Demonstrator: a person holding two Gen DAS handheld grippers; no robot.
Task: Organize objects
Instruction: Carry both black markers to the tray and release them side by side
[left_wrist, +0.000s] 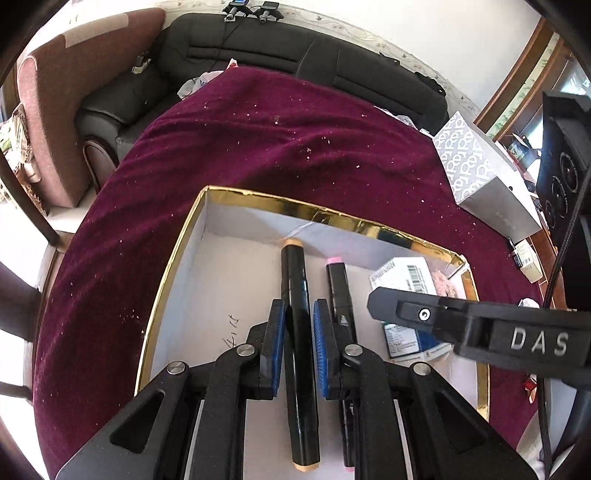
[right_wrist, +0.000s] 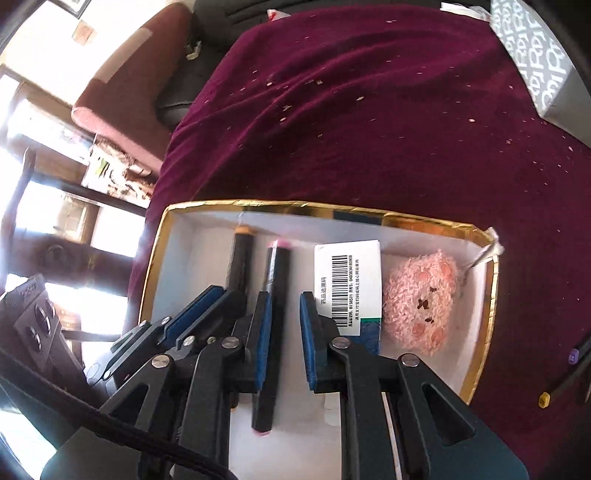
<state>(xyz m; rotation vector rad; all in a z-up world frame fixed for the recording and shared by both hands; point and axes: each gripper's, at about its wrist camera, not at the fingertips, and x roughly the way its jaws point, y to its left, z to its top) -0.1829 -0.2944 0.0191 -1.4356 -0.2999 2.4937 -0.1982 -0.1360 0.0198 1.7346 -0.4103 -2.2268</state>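
Two grippers worked over a gold-rimmed box on a cloth-covered worktop.

The left gripper pinched a black marker with tan ends between its fingers, low inside the box. Just right of those fingers lay a pink-ended marker. The right gripper hovered beside it, its fingers drawn nearly together and pinching nothing, the pink-ended marker beneath its left finger. Right of those fingers lay a barcoded carton, then a pink fluffy toy by the box's right wall. Beyond the far gold rim the maroon cloth lay open, with a patterned grey box at its far right edge.
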